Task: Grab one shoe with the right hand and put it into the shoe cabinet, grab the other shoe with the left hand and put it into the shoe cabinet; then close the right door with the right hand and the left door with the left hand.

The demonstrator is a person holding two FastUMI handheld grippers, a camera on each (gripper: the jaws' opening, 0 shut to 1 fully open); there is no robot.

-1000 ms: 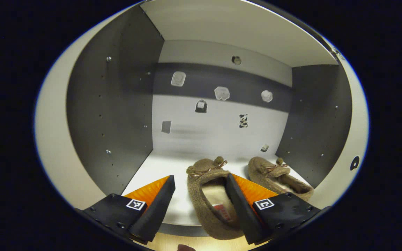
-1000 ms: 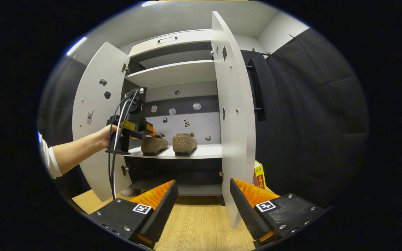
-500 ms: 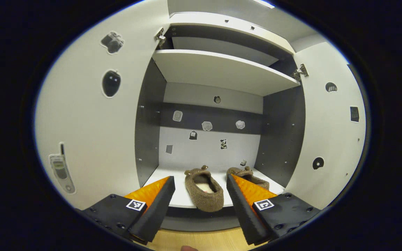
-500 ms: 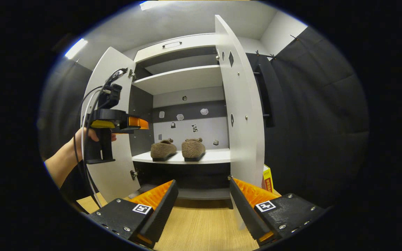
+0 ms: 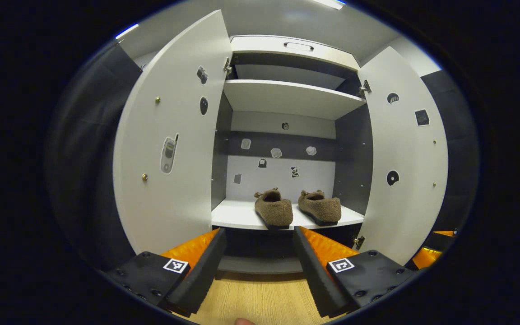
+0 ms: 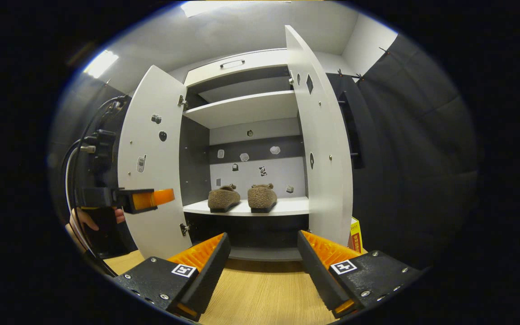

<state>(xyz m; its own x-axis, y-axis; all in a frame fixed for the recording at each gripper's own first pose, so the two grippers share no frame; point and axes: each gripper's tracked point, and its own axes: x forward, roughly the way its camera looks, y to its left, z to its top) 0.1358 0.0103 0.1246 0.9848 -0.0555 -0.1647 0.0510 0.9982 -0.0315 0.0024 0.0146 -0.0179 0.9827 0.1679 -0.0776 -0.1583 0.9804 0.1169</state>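
Two brown fuzzy shoes stand side by side on the cabinet's middle shelf (image 5: 237, 215): the left shoe (image 5: 274, 210) (image 6: 224, 199) and the right shoe (image 5: 320, 208) (image 6: 262, 198). Both doors hang wide: the left door (image 5: 174, 144) (image 6: 151, 158) and the right door (image 5: 406, 153) (image 6: 325, 149). My left gripper (image 5: 260, 257) is open and empty, well back from the cabinet, level with the shelf's front edge. In the right gripper view it (image 6: 149, 198) shows held by a hand at the left, in front of the left door. My right gripper (image 6: 263, 264) is open and empty, low over the floor.
A wooden floor (image 6: 260, 298) lies before the cabinet. An upper shelf (image 5: 287, 97) spans the cabinet above the shoes. A yellow box (image 6: 355, 239) stands on the floor behind the right door. Black cloth walls flank both sides.
My left gripper has let go of the left shoe and drawn back out of the cabinet, away from the shelf. The right gripper has backed off a little. Both shoes stay on the shelf.
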